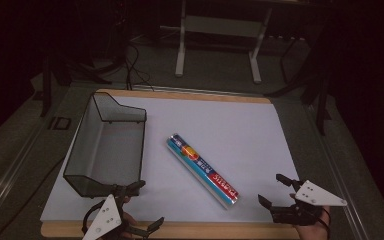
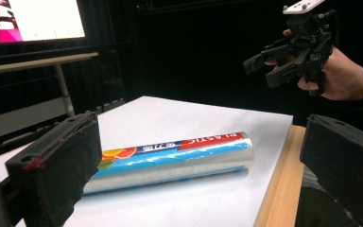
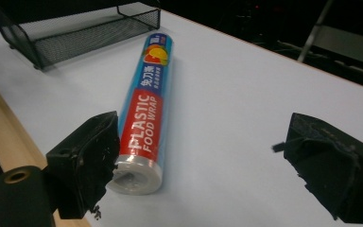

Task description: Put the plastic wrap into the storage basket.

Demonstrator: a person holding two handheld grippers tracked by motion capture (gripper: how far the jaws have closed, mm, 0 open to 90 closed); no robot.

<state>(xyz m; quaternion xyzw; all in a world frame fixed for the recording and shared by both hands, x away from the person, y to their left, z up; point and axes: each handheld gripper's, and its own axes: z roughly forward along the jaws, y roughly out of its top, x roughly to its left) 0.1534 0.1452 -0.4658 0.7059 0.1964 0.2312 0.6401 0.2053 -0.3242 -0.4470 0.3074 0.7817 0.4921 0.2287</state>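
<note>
Roll of plastic food wrap [image 1: 203, 170] lies flat on the white sheet [image 1: 240, 130], diagonal, untouched. Right gripper [image 1: 279, 190] sits off the roll's near end, to the right of it and apart, jaws spread wide with nothing between them; in the right gripper view the roll [image 3: 144, 113] runs away from the claw, its open end just beside the left jaw, no contact visible. Left gripper [image 1: 141, 205] hovers at the table's near edge, jaws also spread and empty; in the left gripper view the roll [image 2: 170, 158] lies crosswise ahead of the claw, between the two jaws' line of sight but farther out. Black mesh tray [image 1: 105, 145] stands just beyond the left gripper, left of the roll, well apart from the right gripper. Wooden table edge [image 1: 205, 230] runs under both claws.
</note>
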